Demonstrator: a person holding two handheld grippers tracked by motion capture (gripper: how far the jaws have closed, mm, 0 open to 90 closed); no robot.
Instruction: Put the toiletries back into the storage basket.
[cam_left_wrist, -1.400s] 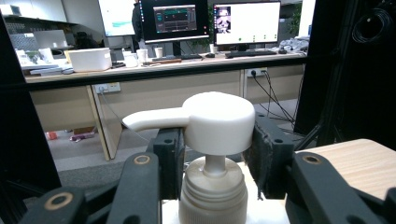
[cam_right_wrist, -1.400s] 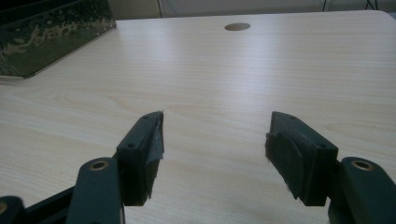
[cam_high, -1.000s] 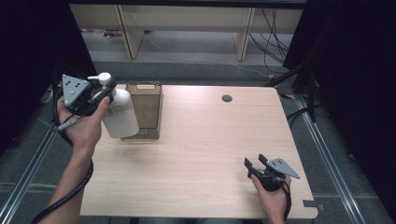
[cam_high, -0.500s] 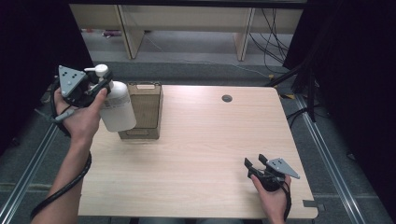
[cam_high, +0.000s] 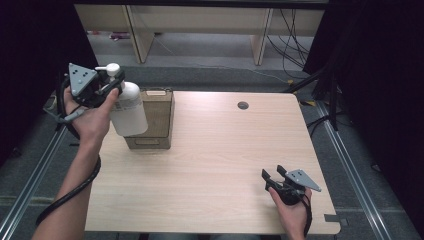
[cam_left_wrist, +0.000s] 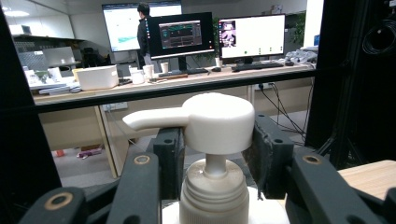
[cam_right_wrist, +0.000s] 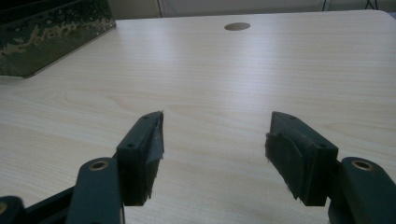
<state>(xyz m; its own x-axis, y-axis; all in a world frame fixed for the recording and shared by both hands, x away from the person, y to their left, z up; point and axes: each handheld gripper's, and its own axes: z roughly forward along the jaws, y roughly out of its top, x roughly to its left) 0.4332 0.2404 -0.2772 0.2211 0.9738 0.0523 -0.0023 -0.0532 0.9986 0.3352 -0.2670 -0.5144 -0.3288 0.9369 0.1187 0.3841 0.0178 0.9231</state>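
Observation:
A white pump bottle (cam_high: 129, 112) hangs off the table at its back left, overlapping the left side of a brown cardboard box (cam_high: 156, 120). My left gripper (cam_high: 107, 82) is shut on the bottle's neck just under the pump head. In the left gripper view the white pump head (cam_left_wrist: 217, 121) and ribbed collar (cam_left_wrist: 214, 191) sit between the jaws of the left gripper (cam_left_wrist: 217, 147). My right gripper (cam_high: 274, 177) rests low at the table's front right, open with nothing in it. In its own view the right gripper (cam_right_wrist: 215, 135) stands wide over bare wood.
The light wooden table (cam_high: 225, 165) has a round cable hole (cam_high: 243, 105) near its back edge, seen too as the hole (cam_right_wrist: 236, 26) ahead of the right gripper. The box's corner (cam_right_wrist: 46, 32) lies far left there. Shelving legs and cables stand behind the table.
My left hand has raised the bottle a little, up and slightly away from the person. The right gripper has stayed where it was, still open.

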